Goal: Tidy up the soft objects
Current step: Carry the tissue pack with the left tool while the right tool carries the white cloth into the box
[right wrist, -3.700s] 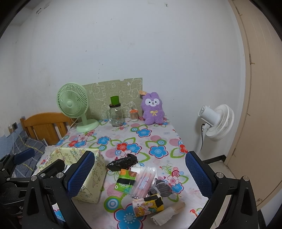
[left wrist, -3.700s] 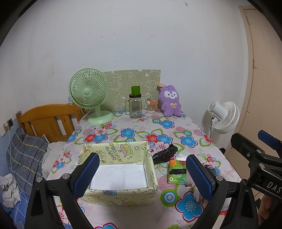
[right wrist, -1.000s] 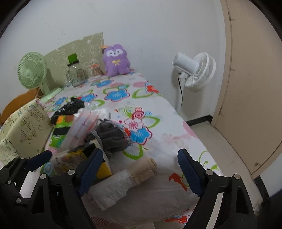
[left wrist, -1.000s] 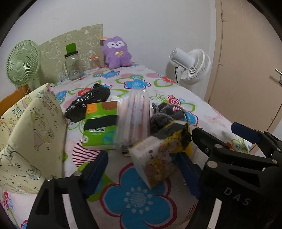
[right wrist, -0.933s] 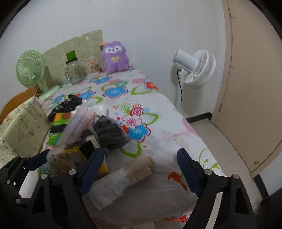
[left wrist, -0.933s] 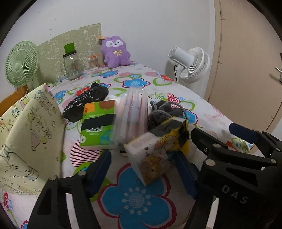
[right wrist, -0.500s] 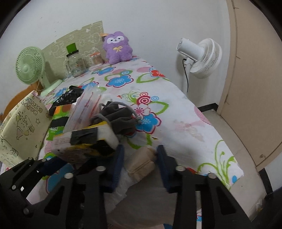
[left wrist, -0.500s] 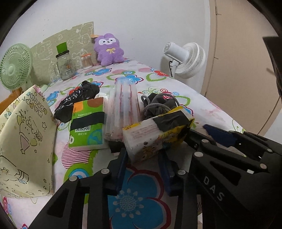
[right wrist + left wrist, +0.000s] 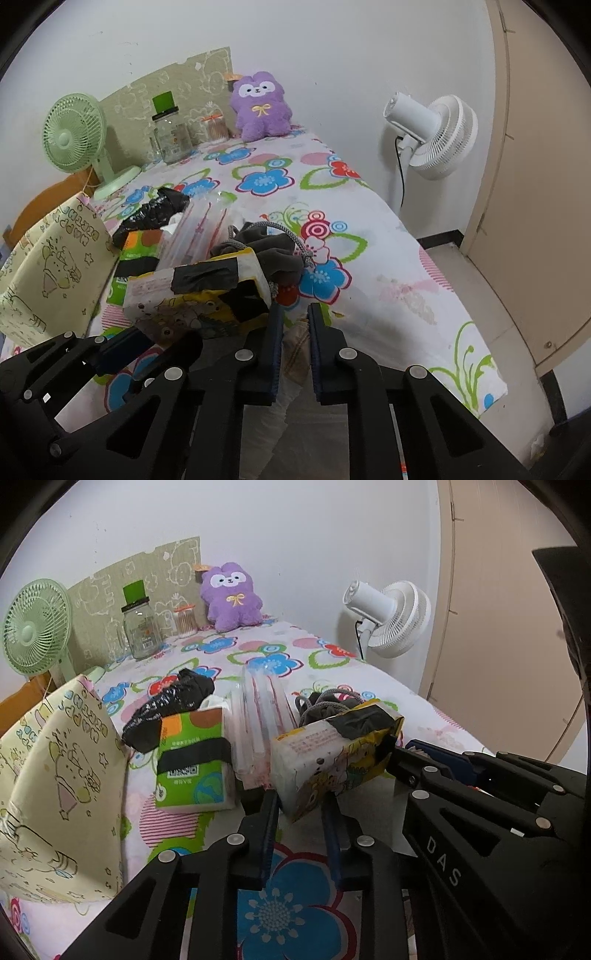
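Soft objects are mostly still lying in a heap on the flowered tablecloth (image 9: 280, 915), so the sorting is only beginning. The cream storage bin (image 9: 59, 786) is standing at the near left of the table, beside the pile; its inside is turned away from both cameras, so whether anything is in it yet cannot be told.

The left gripper (image 9: 301, 805) has just been closing, and its jaws are now pinching the lower edge of the yellow cartoon-printed tissue pack (image 9: 332, 760), which is tilting up off the cloth. The right gripper (image 9: 295, 325) has likewise just been closing; its jaws are standing nearly together over a pale beige cloth roll (image 9: 295, 347) at the table's near edge. They are probably gripping it, though the fabric between the pads is half hidden.

Waiting untouched are the green tissue pack (image 9: 194, 760), the clear packet with pink stripes (image 9: 258, 716) leaning beside it, the crumpled black bag (image 9: 166, 709) behind them, and the grey knitted item (image 9: 269, 251) just behind the yellow pack. The purple plush (image 9: 231, 596) is sitting well apart at the far end, near the glass jar (image 9: 140, 627) and the green fan (image 9: 35, 627).

By my reading, two pieces are being taken hold of and nothing is visibly stowed; carrying them to the bin and clearing the rest remains.
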Motion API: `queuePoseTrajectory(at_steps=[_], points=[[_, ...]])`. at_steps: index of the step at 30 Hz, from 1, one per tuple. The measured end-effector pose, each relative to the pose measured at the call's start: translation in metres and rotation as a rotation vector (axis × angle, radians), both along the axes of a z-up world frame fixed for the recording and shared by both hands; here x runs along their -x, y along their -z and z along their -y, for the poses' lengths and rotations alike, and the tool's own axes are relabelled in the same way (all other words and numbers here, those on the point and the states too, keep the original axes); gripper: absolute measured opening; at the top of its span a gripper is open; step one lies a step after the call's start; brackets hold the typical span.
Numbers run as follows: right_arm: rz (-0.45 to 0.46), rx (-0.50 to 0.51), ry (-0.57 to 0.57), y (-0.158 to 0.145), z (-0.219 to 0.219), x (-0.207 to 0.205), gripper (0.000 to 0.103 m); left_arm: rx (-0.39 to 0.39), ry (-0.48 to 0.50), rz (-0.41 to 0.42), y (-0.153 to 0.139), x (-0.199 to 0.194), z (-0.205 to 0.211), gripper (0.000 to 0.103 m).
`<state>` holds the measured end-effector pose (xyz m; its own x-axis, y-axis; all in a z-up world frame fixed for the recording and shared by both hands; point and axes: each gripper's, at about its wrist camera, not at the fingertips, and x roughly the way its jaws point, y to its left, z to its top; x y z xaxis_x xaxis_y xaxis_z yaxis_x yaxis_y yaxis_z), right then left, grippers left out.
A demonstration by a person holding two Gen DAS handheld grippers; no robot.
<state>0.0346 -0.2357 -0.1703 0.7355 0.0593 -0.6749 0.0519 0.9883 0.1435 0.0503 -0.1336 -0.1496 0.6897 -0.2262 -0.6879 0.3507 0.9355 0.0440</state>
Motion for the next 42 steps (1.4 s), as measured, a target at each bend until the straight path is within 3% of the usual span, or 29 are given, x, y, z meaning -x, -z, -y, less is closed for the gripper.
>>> queuePoseTrajectory(at_steps=[29,42], points=[[0.157,0.051,-0.062,-0.087,-0.031,0.017,0.016,0.049,-0.047,0.143,-0.079,0.019,-0.035,0.020],[0.203,0.067,-0.094,-0.112,-0.050,0.021,0.016,0.073,-0.077,0.189,-0.098,0.026,-0.055,0.020]])
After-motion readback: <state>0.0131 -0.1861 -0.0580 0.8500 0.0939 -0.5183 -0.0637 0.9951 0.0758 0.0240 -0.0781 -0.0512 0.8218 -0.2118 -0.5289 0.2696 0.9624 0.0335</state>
